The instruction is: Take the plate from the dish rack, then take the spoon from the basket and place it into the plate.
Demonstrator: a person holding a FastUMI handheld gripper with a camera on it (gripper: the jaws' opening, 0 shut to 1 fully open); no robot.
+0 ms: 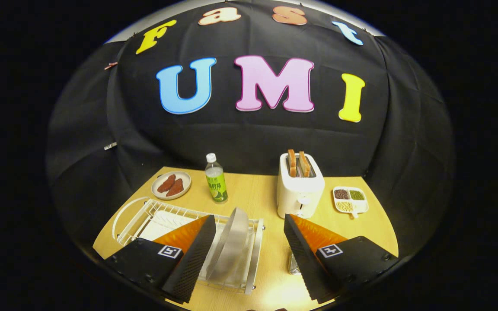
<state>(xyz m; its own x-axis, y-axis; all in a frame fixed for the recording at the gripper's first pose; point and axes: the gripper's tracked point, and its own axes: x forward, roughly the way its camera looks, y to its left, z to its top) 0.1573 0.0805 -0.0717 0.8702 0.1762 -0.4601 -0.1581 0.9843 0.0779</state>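
Note:
A grey plate [230,244] stands on edge in the white wire dish rack [145,216] on the wooden table. My gripper [249,242] is open, its fingers spread wide. The plate sits between the fingers, close to the left finger [195,255] and apart from the right finger [303,255]. Neither finger touches it, as far as I can see. A small silvery mesh thing [293,264], perhaps the basket, peeks out beside the right finger; most of it is hidden, and no spoon can be made out.
Beyond the rack stand a green-labelled bottle [215,179], a white toaster [298,188] with two bread slices, a small dish with brown pieces [171,185] and a divided tray of grains [350,199]. The black cloth wall closes the back of the table [257,190].

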